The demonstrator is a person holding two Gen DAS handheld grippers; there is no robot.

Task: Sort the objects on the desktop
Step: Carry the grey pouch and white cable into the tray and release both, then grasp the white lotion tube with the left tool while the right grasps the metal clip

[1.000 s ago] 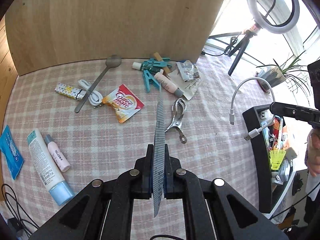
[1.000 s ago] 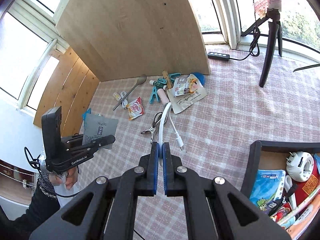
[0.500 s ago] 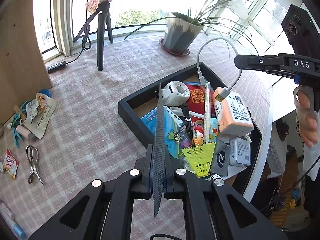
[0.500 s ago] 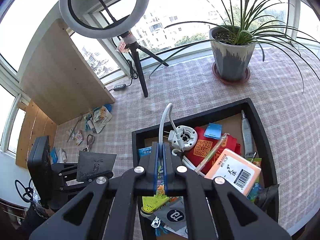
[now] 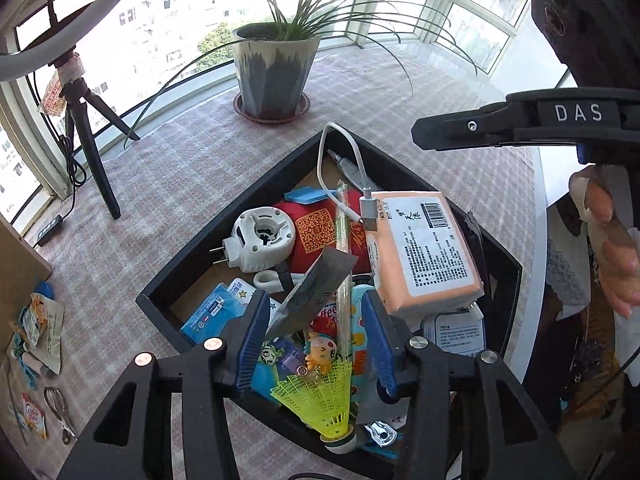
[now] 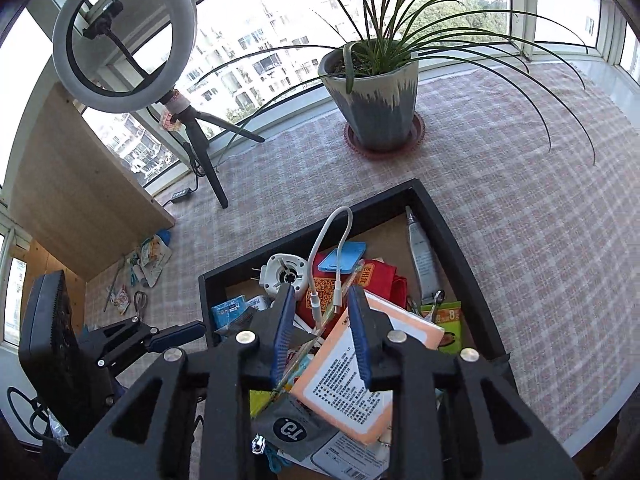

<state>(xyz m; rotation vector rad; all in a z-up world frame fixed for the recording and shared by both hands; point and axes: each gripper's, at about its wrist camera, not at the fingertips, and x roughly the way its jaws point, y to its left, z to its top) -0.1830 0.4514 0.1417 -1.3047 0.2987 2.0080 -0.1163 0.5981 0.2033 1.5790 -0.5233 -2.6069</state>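
Both tongs are spread open above the black tray. A grey packet lies tilted between the left tongs, released over the clutter; a white cable droops between the right tongs. The packet is judged light, thin and floppy, best pinched at an edge; the cable limp, best taken mid-loop. Scissors left on the bench are shown more clearly in the left view.

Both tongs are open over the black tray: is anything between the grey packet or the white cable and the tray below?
No barrier shows. The flat grey packet tilts between the open left tongs, and the white USB cable sits ahead of the open right tongs; beneath both lies only clutter already filling the black tray.
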